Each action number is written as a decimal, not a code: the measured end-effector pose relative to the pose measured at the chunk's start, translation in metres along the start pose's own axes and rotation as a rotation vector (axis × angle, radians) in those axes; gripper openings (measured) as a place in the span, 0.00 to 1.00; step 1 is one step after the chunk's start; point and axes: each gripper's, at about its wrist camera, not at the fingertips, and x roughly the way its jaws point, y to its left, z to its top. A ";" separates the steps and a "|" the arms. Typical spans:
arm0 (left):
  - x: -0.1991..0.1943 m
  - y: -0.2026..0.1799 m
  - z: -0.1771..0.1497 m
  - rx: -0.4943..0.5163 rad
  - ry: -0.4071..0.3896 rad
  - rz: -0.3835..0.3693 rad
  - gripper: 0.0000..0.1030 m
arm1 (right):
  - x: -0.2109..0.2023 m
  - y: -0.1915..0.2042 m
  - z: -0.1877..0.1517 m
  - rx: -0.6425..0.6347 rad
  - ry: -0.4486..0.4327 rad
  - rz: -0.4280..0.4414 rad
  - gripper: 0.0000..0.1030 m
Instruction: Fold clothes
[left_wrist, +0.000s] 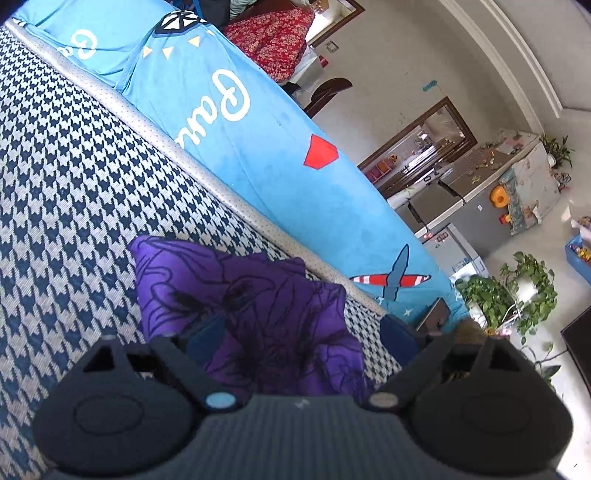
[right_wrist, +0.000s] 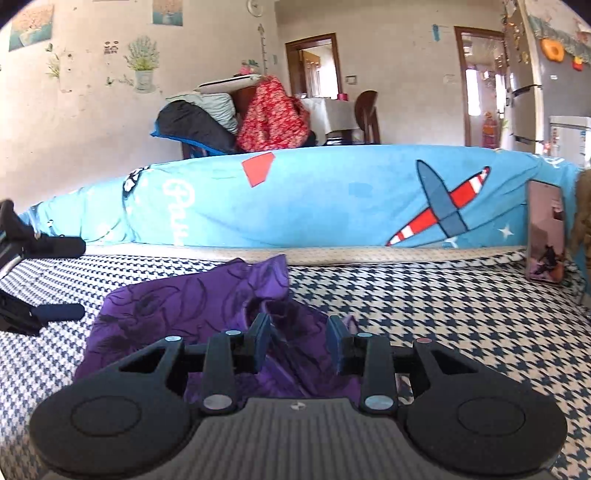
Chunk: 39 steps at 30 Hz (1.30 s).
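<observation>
A purple garment (left_wrist: 258, 295) with dark flower outlines lies bunched on the blue-and-white houndstooth cover (left_wrist: 74, 184). In the left wrist view my left gripper (left_wrist: 301, 336) is open wide just above the garment, and its pads touch nothing. The right wrist view shows the same garment (right_wrist: 177, 299) in loose folds, with one corner raised toward the blue bolster. My right gripper (right_wrist: 300, 343) is partly open over the near edge of the garment; cloth shows in the gap but the pads do not press on it. The left gripper (right_wrist: 62, 277) enters at the left edge, open, beside the garment.
A long blue bolster (right_wrist: 332, 199) with an airplane print borders the far side of the cover (right_wrist: 443, 314). A phone (right_wrist: 545, 236) leans upright against it at the right. Behind it are piled clothes (right_wrist: 269, 118), a chair, a fridge (left_wrist: 480, 192) and potted plants (left_wrist: 509, 291).
</observation>
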 end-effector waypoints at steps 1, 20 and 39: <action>0.000 0.000 -0.003 0.017 0.010 0.014 0.89 | 0.005 0.000 0.003 0.005 0.009 0.023 0.32; 0.016 -0.009 -0.030 0.143 0.130 0.073 0.96 | 0.097 -0.040 0.026 0.208 0.137 0.183 0.44; 0.015 -0.015 -0.041 0.201 0.143 0.116 0.99 | 0.121 -0.031 0.044 0.179 0.042 0.221 0.07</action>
